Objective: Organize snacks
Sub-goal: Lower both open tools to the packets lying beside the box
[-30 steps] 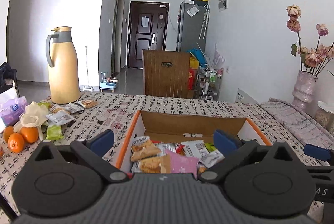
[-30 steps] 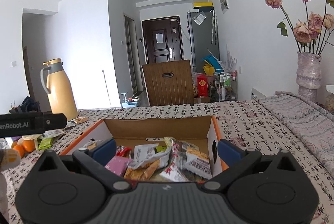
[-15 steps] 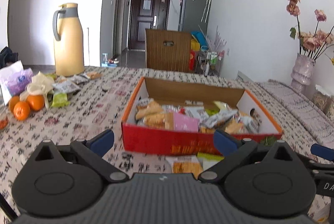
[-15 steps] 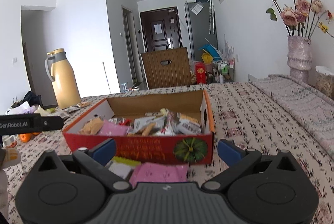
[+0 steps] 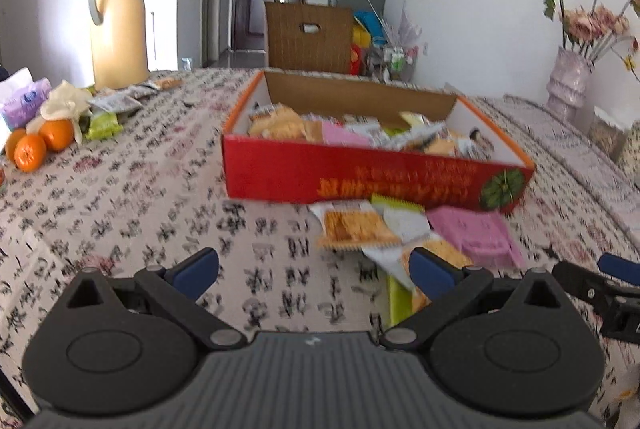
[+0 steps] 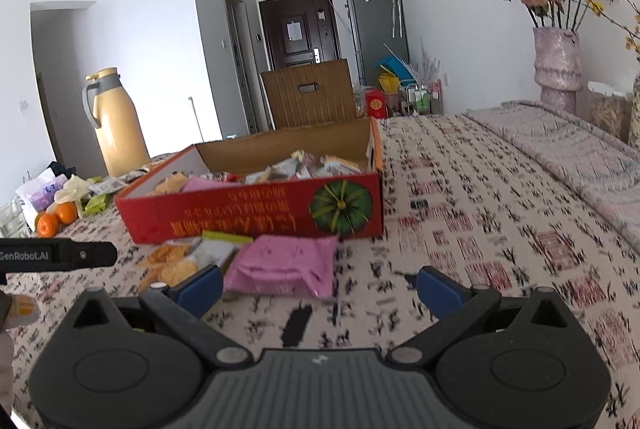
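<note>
A red cardboard box [image 5: 352, 175] [image 6: 240, 219] full of snack packets stands on the patterned tablecloth. In front of it lie loose packets: a pink packet [image 5: 476, 235] [image 6: 284, 263], an orange cracker packet [image 5: 352, 227] [image 6: 170, 265] and a white and green one [image 5: 400, 215]. My left gripper [image 5: 314, 271] is open, low over the cloth, its right finger over the loose packets. Just short of the pink packet, my right gripper [image 6: 320, 283] is open and holds nothing.
A yellow thermos jug [image 5: 118, 25] stands at the far left with more packets [image 5: 120, 101], oranges [image 5: 38, 143] and a tissue pack [image 5: 22, 103]. A vase of dried roses [image 6: 558, 65] stands at the right. A wooden chair back [image 5: 308, 37] is behind the table.
Both grippers have pulled back from over the box and dropped toward the table. The box front and the loose packets before it have come into view.
</note>
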